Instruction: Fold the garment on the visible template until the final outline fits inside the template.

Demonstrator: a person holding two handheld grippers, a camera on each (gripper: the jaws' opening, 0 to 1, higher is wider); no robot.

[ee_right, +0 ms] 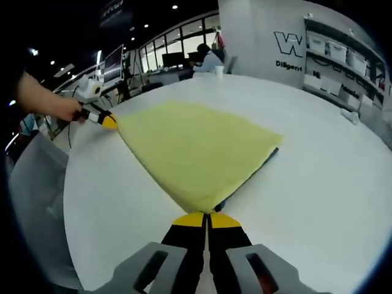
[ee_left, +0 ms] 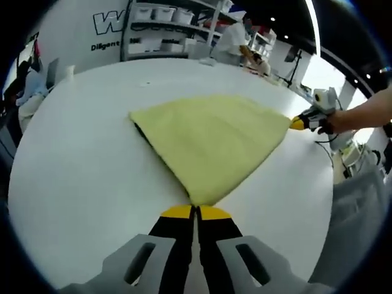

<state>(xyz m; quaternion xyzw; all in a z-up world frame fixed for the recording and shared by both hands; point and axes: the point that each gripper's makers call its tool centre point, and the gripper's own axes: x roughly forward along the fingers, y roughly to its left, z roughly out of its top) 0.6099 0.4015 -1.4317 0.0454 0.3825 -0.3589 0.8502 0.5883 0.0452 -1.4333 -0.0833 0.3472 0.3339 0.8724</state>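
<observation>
White counter spreads round and broad under both grippers, with a pale yellow garment lying flat near its middle, folded into a wedge with a dark edge showing beneath one side. Beyond the counter the room is a large open workspace: ceiling lights, glass-walled windows in the right gripper view, a person seated at a far desk, and another person in white bent over near the shelves. Metal shelving against the white wall carries rows of white bins; what is in them cannot be made out. Large lettering on the wall starts with "W", and a smaller line under it begins "Diligent"; the rest is cut off or blurred.

The left gripper has its yellow-tipped fingers pressed together on one corner of the garment. The right gripper likewise pinches the opposite corner, its fingers closed on the cloth, and it appears in the left gripper view held by a hand.
</observation>
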